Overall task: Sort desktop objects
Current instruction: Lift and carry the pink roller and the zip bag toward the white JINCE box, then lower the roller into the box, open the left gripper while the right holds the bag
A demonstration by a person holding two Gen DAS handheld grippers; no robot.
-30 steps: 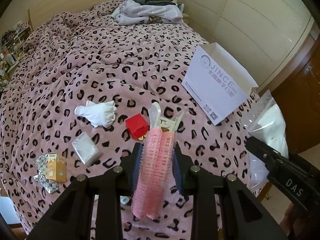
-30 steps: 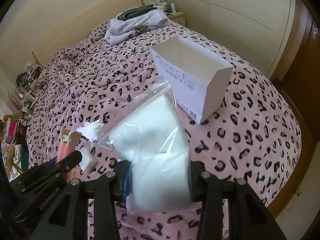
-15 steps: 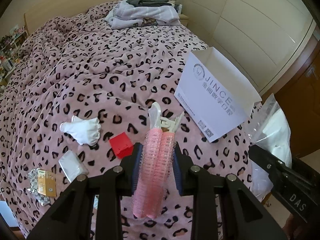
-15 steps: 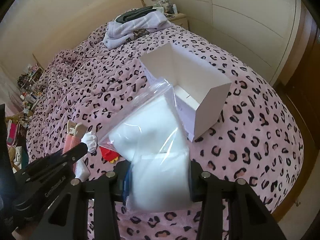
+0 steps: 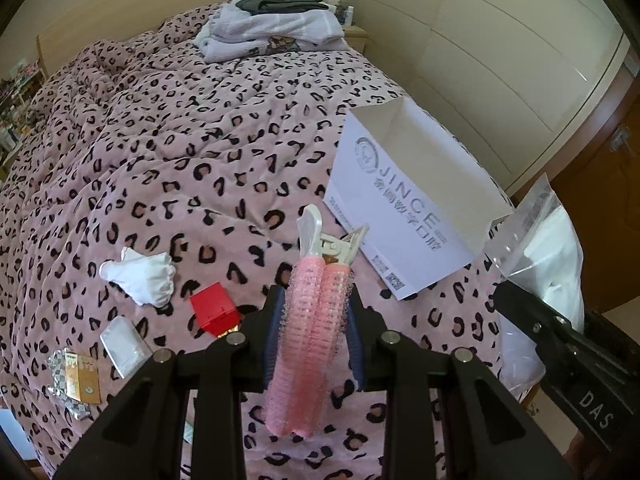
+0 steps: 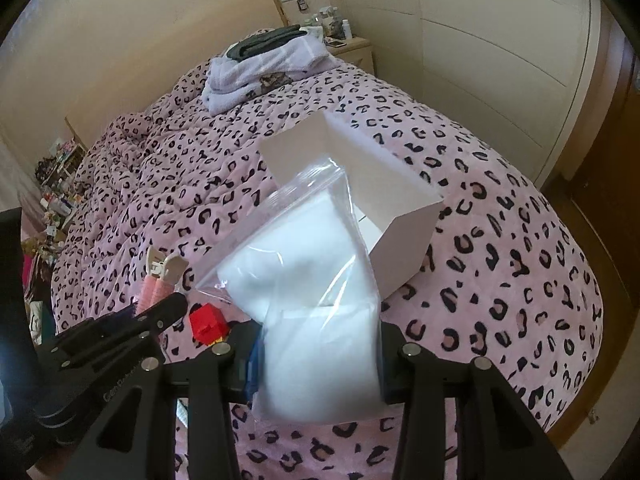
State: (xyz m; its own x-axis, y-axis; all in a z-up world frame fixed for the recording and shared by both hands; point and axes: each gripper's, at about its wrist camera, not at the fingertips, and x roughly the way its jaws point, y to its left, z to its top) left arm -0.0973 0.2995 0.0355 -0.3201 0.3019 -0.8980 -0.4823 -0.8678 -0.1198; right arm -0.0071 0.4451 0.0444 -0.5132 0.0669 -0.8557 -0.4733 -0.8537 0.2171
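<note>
Fingers of the left gripper pinch a pink hair roller clip lengthwise, its white clip end poking out ahead, while the right gripper clamps a clear zip bag stuffed with something white (cotton pads, perhaps; I cannot tell). Just past the roller, on the leopard-print blanket, lie a red box, a crumpled white cloth, a small clear packet and a foil blister pack. Farther right stands the open white box, empty as far as I can see, and folded clothes sit at the bed's far end.
</note>
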